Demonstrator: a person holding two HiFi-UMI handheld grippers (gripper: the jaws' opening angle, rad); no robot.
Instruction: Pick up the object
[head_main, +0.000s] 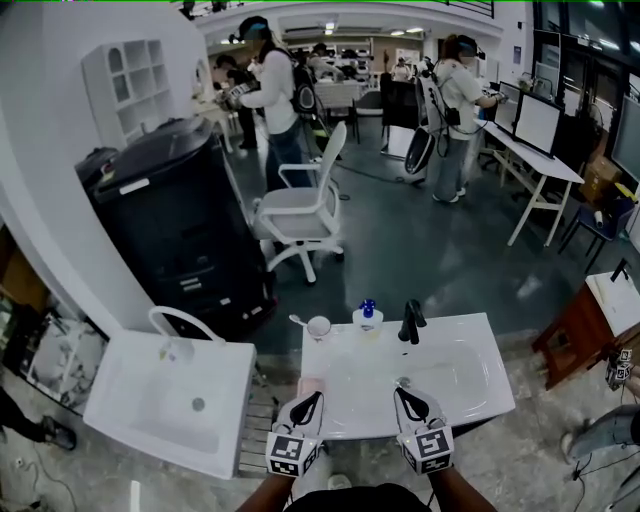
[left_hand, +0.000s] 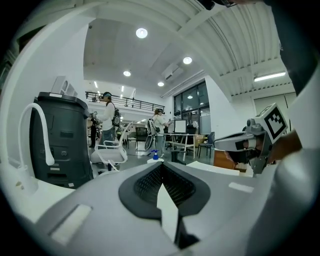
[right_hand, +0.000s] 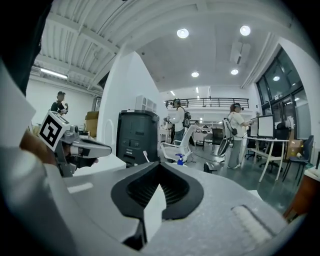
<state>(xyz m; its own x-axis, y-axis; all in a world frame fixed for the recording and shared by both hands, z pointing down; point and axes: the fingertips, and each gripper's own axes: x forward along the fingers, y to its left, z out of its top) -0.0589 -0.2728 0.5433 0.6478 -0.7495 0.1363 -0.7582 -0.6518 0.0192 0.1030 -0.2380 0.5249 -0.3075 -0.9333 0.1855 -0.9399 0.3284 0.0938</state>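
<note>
**Head view.** The left claw (head_main: 314, 400) and the right claw (head_main: 401, 394) hover side by side over the near edge of a white basin worktop (head_main: 470, 385). Both point away from the person. Each claw's jaws come together at the tips, and nothing is in either of them. A white cup (head_main: 319, 327), a blue-capped bottle (head_main: 367, 316) and a black faucet (head_main: 411, 321) stand in a row along the far rim, well apart from both claws. A small pinkish item (head_main: 311, 385) lies on the near left part of the worktop, just ahead of the left claw. It is too small to identify. The frames do not show which of these things is the object of the task. All of them rest on the worktop, untouched. A second white basin (head_main: 150, 420) sits to the left. A black cabinet (head_main: 175, 235) and a white chair (head_main: 300, 212) stand behind it.

**Left gripper view.** The left claw (left_hand: 161, 172) is fully closed. Its ribbed pads meet along one seam, and nothing is between them. The right claw (left_hand: 227, 145) shows at the right, level with it. The blue-capped bottle (left_hand: 155, 155) is far ahead.

**Right gripper view.** The right claw (right_hand: 159, 175) is likewise closed and empty. The left claw (right_hand: 97, 148) shows at the left. The blue-capped bottle (right_hand: 180, 159) stands far ahead, and the black cabinet (right_hand: 136, 137) stands beyond it.
</note>
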